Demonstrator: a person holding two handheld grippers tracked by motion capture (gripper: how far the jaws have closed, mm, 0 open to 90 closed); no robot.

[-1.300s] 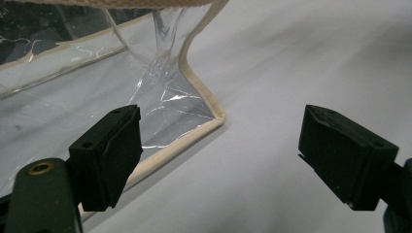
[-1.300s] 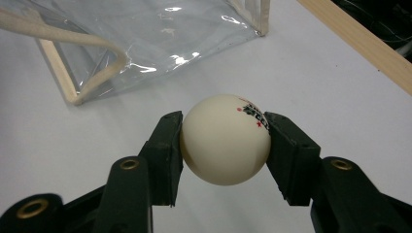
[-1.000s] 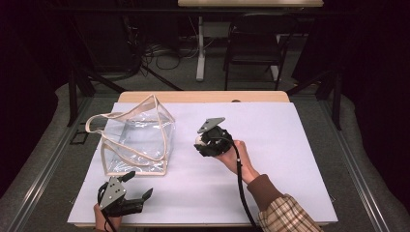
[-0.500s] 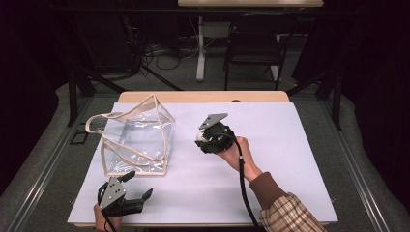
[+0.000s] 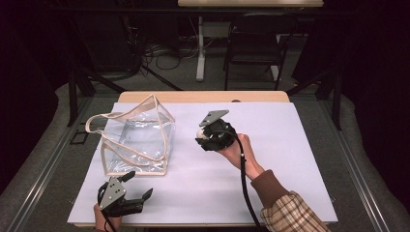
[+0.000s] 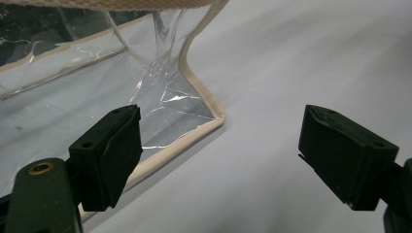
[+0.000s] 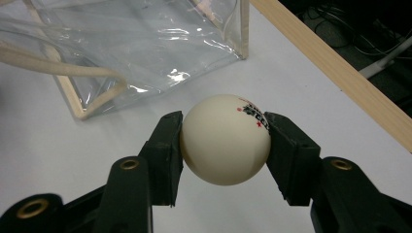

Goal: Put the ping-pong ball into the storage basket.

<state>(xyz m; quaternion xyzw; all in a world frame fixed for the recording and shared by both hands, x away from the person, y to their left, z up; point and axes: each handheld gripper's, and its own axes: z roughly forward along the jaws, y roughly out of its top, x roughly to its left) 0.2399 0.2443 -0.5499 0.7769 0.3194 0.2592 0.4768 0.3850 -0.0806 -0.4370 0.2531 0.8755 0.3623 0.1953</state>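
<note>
Since the earlier frames the right tool (image 5: 205,137) has drifted a little farther from the person and up off the table, carrying its load with it; the left tool (image 5: 138,186) has stayed where it was.

The right tool is clamped on a cream-white round ball with red and black print (image 7: 224,139), one black jaw pressed to each side of it. The ball sits to the right of the clear plastic tote bag with beige trim and handles (image 5: 138,137), apart from it and above the white-covered table (image 5: 290,159). The right hand (image 5: 237,147) grips the tool from behind, a plaid cuff at the wrist.

The left tool rests low just beside the bag's near right bottom corner, on the person's side of it. Its jaws stand wide apart with nothing between them, the beige corner seam lying just past the left jaw.
</note>
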